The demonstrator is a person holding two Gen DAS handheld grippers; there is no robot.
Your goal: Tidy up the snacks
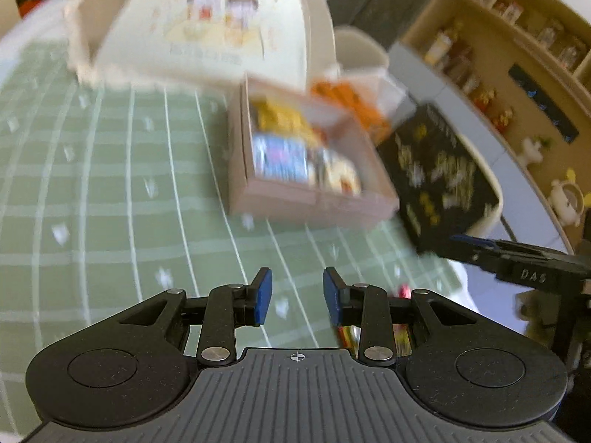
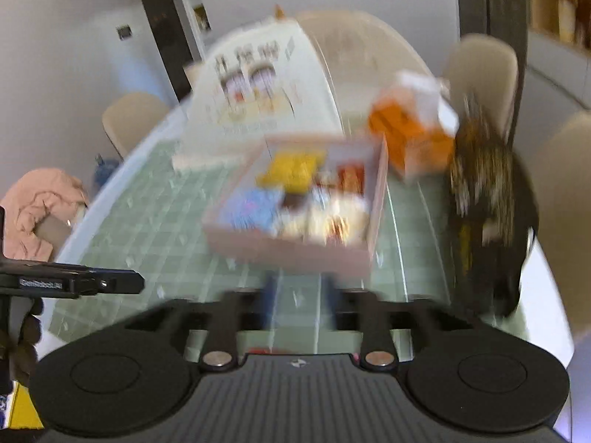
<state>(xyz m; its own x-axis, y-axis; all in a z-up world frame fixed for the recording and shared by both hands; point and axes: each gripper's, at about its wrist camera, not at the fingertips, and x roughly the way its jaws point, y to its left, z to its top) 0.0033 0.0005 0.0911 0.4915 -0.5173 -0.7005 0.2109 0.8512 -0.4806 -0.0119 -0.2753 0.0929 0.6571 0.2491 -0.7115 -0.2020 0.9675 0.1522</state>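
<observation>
A shallow pink box (image 1: pixel 310 193) holding several snack packets, among them a blue one (image 1: pixel 280 157) and a yellow one (image 1: pixel 280 118), sits on the green checked tablecloth (image 1: pixel 110 192). My left gripper (image 1: pixel 297 295) hovers over the cloth short of the box, its blue pads drawn close together with nothing between them. A red and yellow packet (image 1: pixel 347 334) lies partly hidden under its right finger. In the right wrist view the pink box (image 2: pixel 288 254) is just ahead of my right gripper (image 2: pixel 300 297), blurred, open and empty. My left gripper (image 2: pixel 136 282) pokes in from the left there.
Behind the box stand a tall cream printed carton (image 1: pixel 207 26), an orange and white pack (image 1: pixel 354 99) and a black bag with a yellow pattern (image 1: pixel 436 173). Chairs (image 2: pixel 129 122) ring the table. A pink garment (image 2: pixel 37 206) lies at the left. Wooden shelves (image 1: pixel 517 37) are at the right.
</observation>
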